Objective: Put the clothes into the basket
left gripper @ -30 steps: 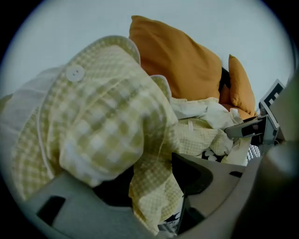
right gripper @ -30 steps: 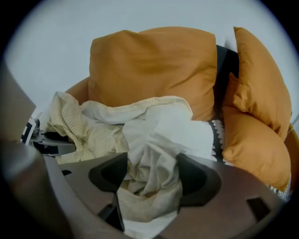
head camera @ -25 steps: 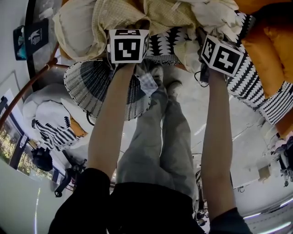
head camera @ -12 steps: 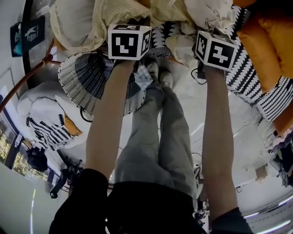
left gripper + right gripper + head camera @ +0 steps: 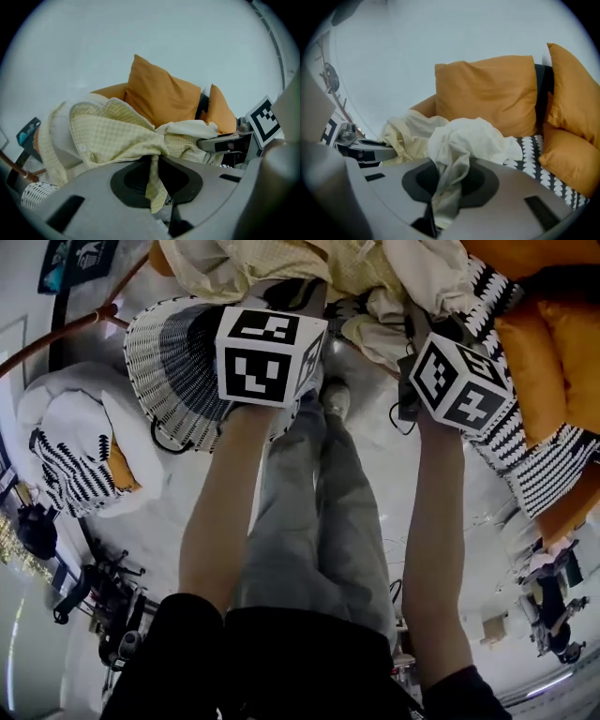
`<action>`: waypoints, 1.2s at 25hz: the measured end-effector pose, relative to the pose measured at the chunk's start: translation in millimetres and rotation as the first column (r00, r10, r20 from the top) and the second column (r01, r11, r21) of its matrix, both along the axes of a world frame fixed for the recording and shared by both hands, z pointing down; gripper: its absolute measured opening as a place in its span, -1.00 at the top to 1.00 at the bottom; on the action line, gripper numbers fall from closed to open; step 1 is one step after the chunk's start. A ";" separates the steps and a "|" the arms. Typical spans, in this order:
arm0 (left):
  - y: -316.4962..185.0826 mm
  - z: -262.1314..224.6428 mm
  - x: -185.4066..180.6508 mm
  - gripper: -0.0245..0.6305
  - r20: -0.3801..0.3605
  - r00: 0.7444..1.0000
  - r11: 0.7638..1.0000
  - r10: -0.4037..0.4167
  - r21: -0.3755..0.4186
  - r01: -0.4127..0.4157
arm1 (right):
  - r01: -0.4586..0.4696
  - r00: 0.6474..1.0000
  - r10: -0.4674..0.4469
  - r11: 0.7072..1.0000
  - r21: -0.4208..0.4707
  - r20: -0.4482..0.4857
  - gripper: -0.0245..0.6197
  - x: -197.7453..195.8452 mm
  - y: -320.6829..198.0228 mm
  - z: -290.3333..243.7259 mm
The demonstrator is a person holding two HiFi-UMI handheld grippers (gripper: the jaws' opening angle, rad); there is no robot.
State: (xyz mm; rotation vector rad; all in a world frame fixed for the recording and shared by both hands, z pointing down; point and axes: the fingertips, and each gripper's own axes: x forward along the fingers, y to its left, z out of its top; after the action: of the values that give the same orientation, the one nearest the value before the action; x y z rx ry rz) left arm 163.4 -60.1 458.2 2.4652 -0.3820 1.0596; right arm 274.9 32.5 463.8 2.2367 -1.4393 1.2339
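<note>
1. Grey trousers (image 5: 323, 521) sit nearest the head camera. Two bare forearms reach away from them over the pale floor (image 5: 412, 484).
2. A black-and-white marker cube tops each tool: the left cube (image 5: 270, 354) and the right cube (image 5: 461, 381) stand side by side, well apart.
3. The left tongs (image 5: 154, 164) have just been closing. They now pinch a fold of the yellow checked shirt (image 5: 108, 136), and a narrow strip of it hangs down between the jaws.
4. The right tongs (image 5: 445, 180) have just been closing too. They are clamped on a bunch of the cream garment (image 5: 464, 136), which bulges up above the jaws.
5. The shirt and the cream garment touch each other between the two tools. The shirt is on the left and the cream piece on the right.
6. The woven basket (image 5: 178, 371), white with black bands, lies just left of the left forearm in the head view. Both clothes are in the tongs and outside it.
7. A white heap with a black-and-white patterned cloth (image 5: 75, 456) lies on the floor to the left of the basket.
8. Farthest off, orange cushions (image 5: 487, 89) lean against a pale wall. They stand above a seat cover (image 5: 534, 152) printed in black and white.
</note>
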 end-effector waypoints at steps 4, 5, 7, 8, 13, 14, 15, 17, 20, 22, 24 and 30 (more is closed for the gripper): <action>-7.2 -35.7 -49.4 0.79 -0.040 0.994 0.994 -0.102 0.042 0.103 | 0.098 0.995 -0.097 0.991 0.096 -0.013 0.67 -41.7 -25.6 -42.2; -7.3 -43.7 -62.7 0.79 -0.048 0.991 0.990 -0.126 0.052 0.128 | 0.121 0.993 -0.120 0.986 0.116 -0.015 0.67 -52.6 -30.8 -51.4; -9.1 -58.1 -89.5 0.79 -0.066 0.981 0.979 -0.185 0.074 0.189 | 0.182 0.983 -0.181 0.971 0.157 -0.021 0.67 -74.8 -44.2 -68.7; -10.5 -64.3 -103.4 0.79 -0.076 0.973 0.971 -0.218 0.083 0.224 | 0.218 0.976 -0.217 0.960 0.175 -0.026 0.68 -87.1 -52.1 -76.8; -13.4 -80.5 -183.7 0.79 -0.085 0.917 0.912 -0.389 0.108 0.397 | 0.403 0.913 -0.405 0.883 0.242 -0.042 0.68 -164.7 -86.4 -104.8; -11.7 -81.3 -201.1 0.79 -0.082 0.905 0.899 -0.418 0.107 0.425 | 0.430 0.900 -0.435 0.867 0.250 -0.039 0.68 -182.5 -90.0 -107.3; -9.6 -81.7 -218.2 0.79 -0.079 0.892 0.886 -0.445 0.106 0.451 | 0.455 0.886 -0.463 0.852 0.258 -0.035 0.68 -200.2 -92.9 -109.3; -5.1 -81.6 -251.5 0.79 -0.070 0.866 0.859 -0.495 0.108 0.500 | 0.503 0.856 -0.516 0.820 0.274 -0.026 0.68 -234.9 -98.2 -111.9; 1.8 -77.7 -301.1 0.79 -0.051 0.814 0.807 -0.578 0.110 0.580 | 0.580 0.798 -0.603 0.764 0.281 -0.007 0.67 -288.1 -102.7 -106.8; 10.7 -73.4 -332.8 0.79 -0.037 0.773 0.766 -0.634 0.110 0.633 | 0.635 0.749 -0.663 0.722 0.276 0.011 0.67 -323.5 -100.3 -99.5; 23.7 -72.1 -361.7 0.79 -0.022 0.733 0.727 -0.680 0.107 0.678 | 0.683 0.698 -0.715 0.677 0.273 0.026 0.67 -357.3 -94.0 -96.4; 61.0 -67.3 -429.6 0.79 0.034 0.649 0.649 -0.760 0.100 0.754 | 0.797 0.547 -0.834 0.544 0.263 0.070 0.67 -452.4 -63.4 -91.6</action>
State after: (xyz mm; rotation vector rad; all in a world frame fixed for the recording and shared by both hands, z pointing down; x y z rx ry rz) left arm -266.2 0.9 390.8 1.9587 -1.3657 0.7491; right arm -177.5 -30.8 372.2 1.1575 -2.3723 0.9659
